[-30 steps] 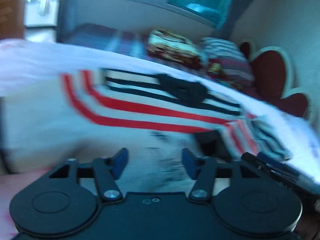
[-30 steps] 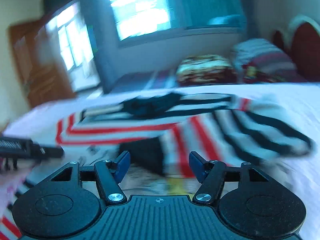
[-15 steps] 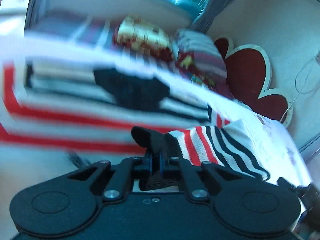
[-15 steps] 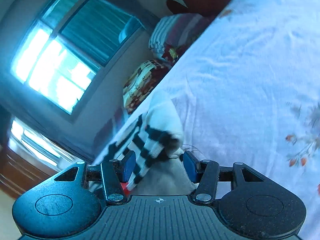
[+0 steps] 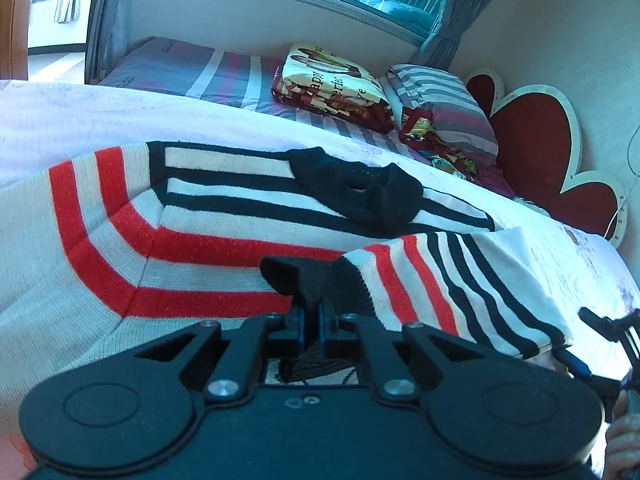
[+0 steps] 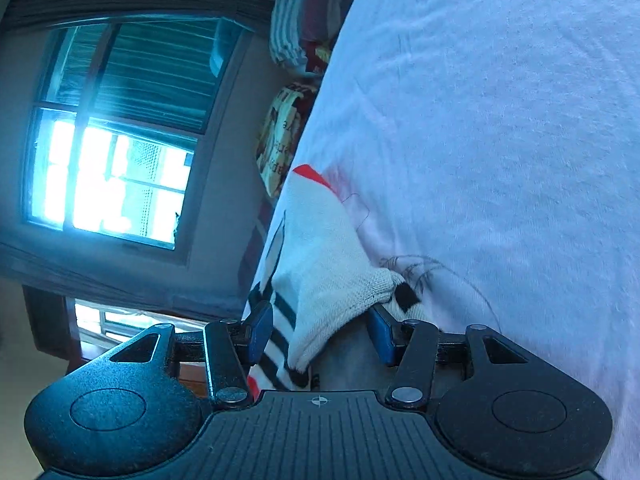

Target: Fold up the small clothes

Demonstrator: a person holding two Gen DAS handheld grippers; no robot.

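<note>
Two grippers are working one striped sweater (image 5: 224, 216) that's lying spread over the bed (image 6: 500, 128). The left gripper (image 5: 313, 314) is pinching down tight on the black ribbed cuff (image 5: 296, 276) of a sleeve, jaws squeezed right together with the knit bunched between them, and the sweater body is stretching out ahead of it with the black collar (image 5: 360, 192) further on. The right gripper (image 6: 318, 328) is rolled onto its side, jaws standing about half open around a white fold of the sweater; I can't really tell if the pads are biting or just bracketing it, looks loose to me.

What's worrying me: that right side. If the person starts pulling the fold across while those jaws aren't actually clamping, the knit is probably sliding straight out and the fold is going lopsided. Also the left one is holding only the cuff, so the stretchy sleeve could just be elongating instead of carrying the fabric along.
</note>
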